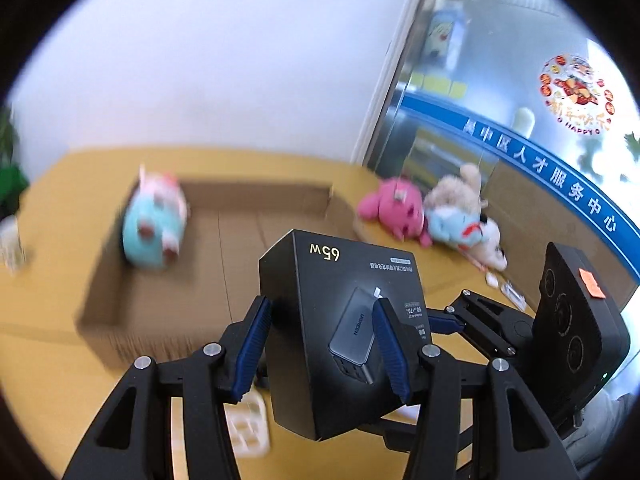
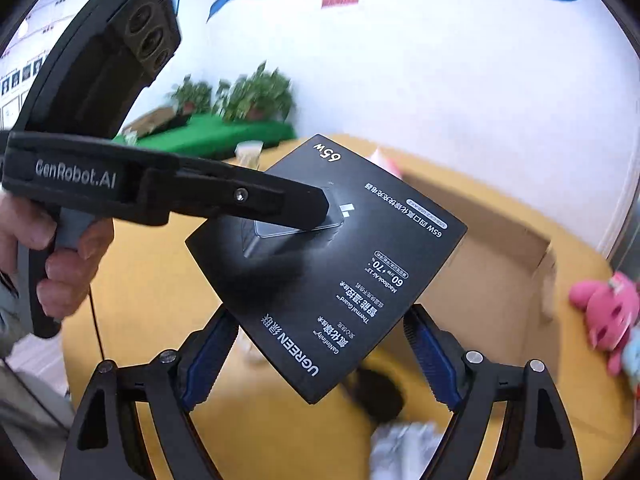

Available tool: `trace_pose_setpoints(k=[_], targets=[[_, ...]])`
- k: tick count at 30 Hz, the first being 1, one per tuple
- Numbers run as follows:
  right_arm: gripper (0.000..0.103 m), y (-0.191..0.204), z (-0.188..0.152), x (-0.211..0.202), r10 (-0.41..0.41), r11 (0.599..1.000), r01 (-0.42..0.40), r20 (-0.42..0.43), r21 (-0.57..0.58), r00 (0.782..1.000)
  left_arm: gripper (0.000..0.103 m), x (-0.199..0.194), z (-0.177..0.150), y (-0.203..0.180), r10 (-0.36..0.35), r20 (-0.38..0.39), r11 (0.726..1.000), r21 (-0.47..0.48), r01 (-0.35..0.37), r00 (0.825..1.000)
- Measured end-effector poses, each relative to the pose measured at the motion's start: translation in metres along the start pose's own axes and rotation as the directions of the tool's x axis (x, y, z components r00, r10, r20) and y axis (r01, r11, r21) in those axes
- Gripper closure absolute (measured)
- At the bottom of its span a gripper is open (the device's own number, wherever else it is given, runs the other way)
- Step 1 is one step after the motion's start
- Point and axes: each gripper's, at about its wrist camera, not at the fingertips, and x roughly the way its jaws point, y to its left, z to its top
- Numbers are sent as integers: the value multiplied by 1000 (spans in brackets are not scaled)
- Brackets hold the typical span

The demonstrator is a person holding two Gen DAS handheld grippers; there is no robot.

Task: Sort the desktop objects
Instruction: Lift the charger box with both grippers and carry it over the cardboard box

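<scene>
My left gripper (image 1: pixel 320 312) is shut on a black UGREEN 65W charger box (image 1: pixel 344 320) and holds it in the air over the yellow table (image 1: pixel 40 300). In the right wrist view the same box (image 2: pixel 332 268) hangs in front, with the left gripper's finger (image 2: pixel 256 200) pressed on its face. My right gripper (image 2: pixel 320 336) is open, its blue pads to either side of the box's lower corner, apart from it. A cardboard tray (image 1: pixel 248 216) beyond the box holds a blue and pink plush (image 1: pixel 154 222).
A pink plush (image 1: pixel 394 210) and a beige and blue plush (image 1: pixel 460 216) lie at the right of the tray. A white item (image 1: pixel 248 424) lies on the table under the left gripper. Potted plants (image 2: pixel 256 96) stand on a green cloth by the wall. A glass door (image 1: pixel 520 120) is at the right.
</scene>
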Motion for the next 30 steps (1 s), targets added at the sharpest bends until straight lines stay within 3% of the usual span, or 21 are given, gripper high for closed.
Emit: trace_pose_setpoints(k=[6,17,24,30], targets=[[19,-25,60,-4,-43,998,45,54,-37,998,52,-7,57,-3,28,91,997,69,-35,995],[19,-64,159,-22,-102,988,115,127,-98,987,52,-13,145,-2,-18,213,991,130,-10,977],[19,-88,203,-18,-90,988,106,138,-113,986,52,-7,180,4,-8,244,991,131,-25,970],[19,-113,222,-8,-73,992,85,125,-97,990,52,18,202,12,18,221,991,125,-47,975]])
